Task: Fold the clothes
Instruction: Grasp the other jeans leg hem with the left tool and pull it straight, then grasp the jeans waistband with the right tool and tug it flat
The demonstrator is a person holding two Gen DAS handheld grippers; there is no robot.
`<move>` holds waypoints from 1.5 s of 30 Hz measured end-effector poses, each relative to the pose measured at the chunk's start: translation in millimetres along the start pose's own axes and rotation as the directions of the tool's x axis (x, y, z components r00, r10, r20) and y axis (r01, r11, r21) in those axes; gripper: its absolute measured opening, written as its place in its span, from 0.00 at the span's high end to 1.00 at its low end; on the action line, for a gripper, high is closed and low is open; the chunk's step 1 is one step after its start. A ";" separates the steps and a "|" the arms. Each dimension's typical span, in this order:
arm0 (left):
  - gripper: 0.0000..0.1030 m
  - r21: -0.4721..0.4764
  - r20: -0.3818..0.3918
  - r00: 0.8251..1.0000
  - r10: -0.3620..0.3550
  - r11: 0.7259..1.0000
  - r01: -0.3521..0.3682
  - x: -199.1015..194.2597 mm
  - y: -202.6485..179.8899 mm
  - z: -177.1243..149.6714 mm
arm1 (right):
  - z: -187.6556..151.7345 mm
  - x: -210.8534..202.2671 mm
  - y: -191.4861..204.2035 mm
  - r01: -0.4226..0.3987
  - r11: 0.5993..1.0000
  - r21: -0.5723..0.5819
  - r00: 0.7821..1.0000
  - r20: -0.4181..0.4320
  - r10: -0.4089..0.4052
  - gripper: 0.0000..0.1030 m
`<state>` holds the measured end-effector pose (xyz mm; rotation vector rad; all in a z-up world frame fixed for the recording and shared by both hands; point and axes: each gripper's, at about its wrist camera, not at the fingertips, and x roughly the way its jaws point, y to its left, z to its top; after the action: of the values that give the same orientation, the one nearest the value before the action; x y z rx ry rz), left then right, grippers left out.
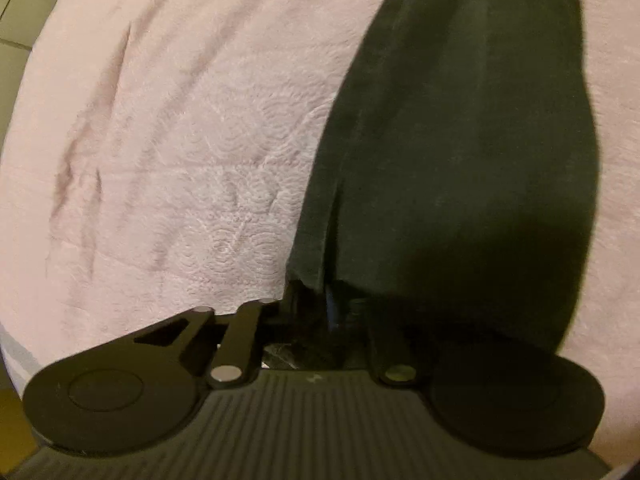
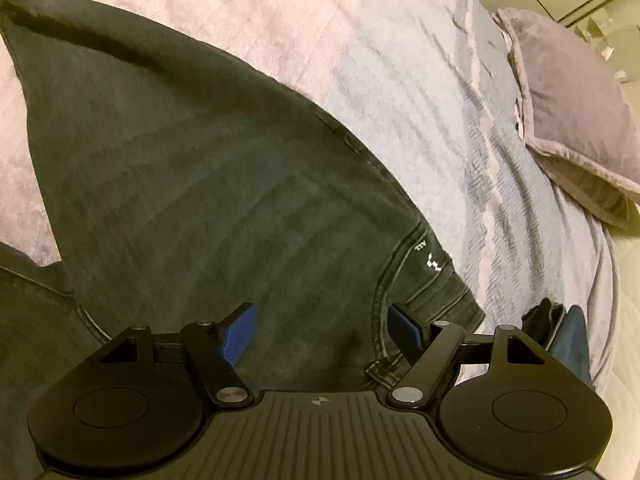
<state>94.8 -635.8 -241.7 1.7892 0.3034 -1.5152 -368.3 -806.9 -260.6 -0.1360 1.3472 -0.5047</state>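
A pair of dark grey jeans (image 2: 200, 168) lies on a pink blanket (image 2: 224, 12); its waistband with a small white label (image 2: 434, 260) points to the right. My right gripper (image 2: 322, 330) hovers just over the seat of the jeans near the waistband, open, with nothing between its blue pads (image 2: 240, 332). In the left wrist view, one long leg of the jeans (image 1: 460, 140) stretches away from my left gripper (image 1: 320, 300). That gripper's fingers are together and pinch the end of the leg, whose fabric hides the fingertips.
The pink blanket (image 1: 180, 140) covers most of the bed. A grey-blue sheet (image 2: 420, 92) lies on the right, with a purple pillow (image 2: 576, 120) beyond it. A dark blue folded item (image 2: 560, 320) sits at the bed's right edge. Floor (image 1: 12, 20) shows at the far left.
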 end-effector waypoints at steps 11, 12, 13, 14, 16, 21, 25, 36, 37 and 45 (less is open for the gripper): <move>0.87 -0.235 -0.027 0.989 0.148 0.960 -0.150 -9.7 76.6 17.4 | 6.1 -5.7 -17.6 0.008 0.998 0.056 1.000 0.002 -0.008 0.27; 0.86 -0.227 -0.046 0.986 0.159 0.960 -0.165 -4.0 72.0 18.6 | 3.6 -6.7 -18.2 0.008 0.998 0.062 1.000 0.000 -0.008 0.27; 0.82 -0.217 -0.059 0.984 0.169 0.960 -0.178 -0.2 69.9 18.9 | 0.1 -7.8 -18.9 0.009 0.997 0.070 1.000 -0.004 -0.008 0.27; 0.79 -0.206 -0.069 0.980 0.187 0.958 -0.197 2.3 65.9 17.4 | -4.8 -8.8 -19.5 0.009 0.997 0.080 1.000 -0.011 -0.008 0.27; 0.70 -0.184 -0.092 0.971 0.221 0.954 -0.235 5.2 59.4 14.5 | -15.9 -10.4 -21.6 0.014 0.994 0.107 0.999 -0.032 -0.011 0.27; 0.59 -0.211 -0.096 0.956 0.277 0.933 -0.291 -20.5 37.7 2.6 | -51.8 -17.9 -25.9 0.023 0.972 0.232 0.997 -0.079 -0.005 0.27; 0.59 -0.265 -0.057 0.961 0.272 0.924 -0.277 -49.5 7.3 5.6 | -76.3 -21.9 -26.4 0.020 0.952 0.304 0.994 -0.110 0.015 0.27; 0.59 -0.376 0.133 0.991 -0.011 0.925 0.060 -125.0 -115.7 64.2 | -129.2 -20.9 -77.1 -0.086 0.819 0.567 0.992 -0.023 0.120 0.27; 0.59 -0.373 0.139 0.990 -0.034 0.924 0.084 -130.6 -128.6 69.5 | -134.7 -18.2 -84.3 -0.116 0.787 0.606 0.989 0.000 0.146 0.27; 0.58 -0.370 0.171 0.976 -0.134 0.909 0.189 -150.7 -189.8 129.6 | -147.3 42.6 -135.4 -0.371 0.550 0.748 0.917 0.202 0.344 0.36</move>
<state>-158.6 -550.3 -178.1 1.3652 0.6460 -1.5611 -539.6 -916.7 -281.8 0.8510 0.9733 -0.6886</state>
